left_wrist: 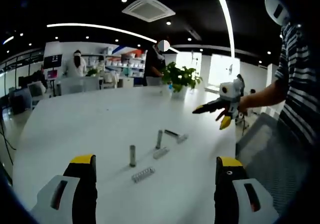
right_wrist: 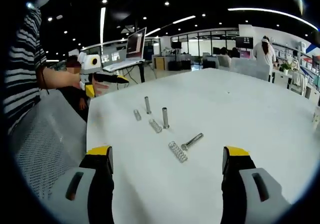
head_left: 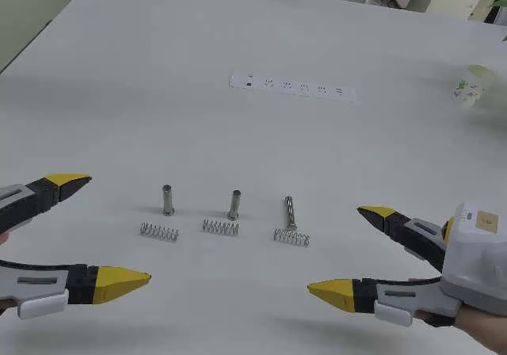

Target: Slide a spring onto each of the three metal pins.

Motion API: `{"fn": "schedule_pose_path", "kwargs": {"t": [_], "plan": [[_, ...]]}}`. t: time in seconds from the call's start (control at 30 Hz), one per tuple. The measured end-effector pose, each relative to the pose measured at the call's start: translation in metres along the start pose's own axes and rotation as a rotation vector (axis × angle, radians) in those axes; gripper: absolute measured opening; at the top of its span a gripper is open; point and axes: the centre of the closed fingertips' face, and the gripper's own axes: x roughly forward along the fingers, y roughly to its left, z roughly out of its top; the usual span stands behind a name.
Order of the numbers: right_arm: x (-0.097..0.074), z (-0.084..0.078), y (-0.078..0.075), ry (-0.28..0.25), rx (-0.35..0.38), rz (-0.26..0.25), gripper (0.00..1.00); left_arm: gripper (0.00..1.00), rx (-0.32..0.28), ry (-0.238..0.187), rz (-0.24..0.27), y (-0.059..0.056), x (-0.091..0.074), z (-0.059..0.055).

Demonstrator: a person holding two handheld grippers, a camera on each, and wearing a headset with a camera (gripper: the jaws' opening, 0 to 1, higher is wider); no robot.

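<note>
Jaws yellow-tipped, pointed, spread wide and empty on left gripper (head_left: 119,228) and right gripper (head_left: 333,249). Between them, on smooth white table (head_left: 317,149), coiled wire left spring (head_left: 158,231), middle spring (head_left: 220,227) and right spring (head_left: 291,237) lie flat, each just beside a cylindrical metal pin. Left pin (head_left: 167,199) and middle pin (head_left: 234,204) upright, right pin (head_left: 290,211) lying down.

Bright, even overhead light; crisp head view, bowed fisheye gripper views.
The white worktop (head_left: 142,93) glows softly without hard glare, and the pins (head_left: 234,204) cast only faint, short shadows. In both gripper views the ceiling strip lights (left_wrist: 105,29) curve, the edges bend and darken, and the far background goes soft.
</note>
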Motion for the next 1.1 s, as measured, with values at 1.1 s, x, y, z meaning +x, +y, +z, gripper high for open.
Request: {"fn": "schedule_pose_path", "kwargs": {"t": [1.1], "plan": [[-0.0003,-0.0006,-0.0020,0.001,0.010,-0.005,0.95,0.98,-0.004,0.002,-0.004,-0.0002,0.0006,-0.0002]]}}
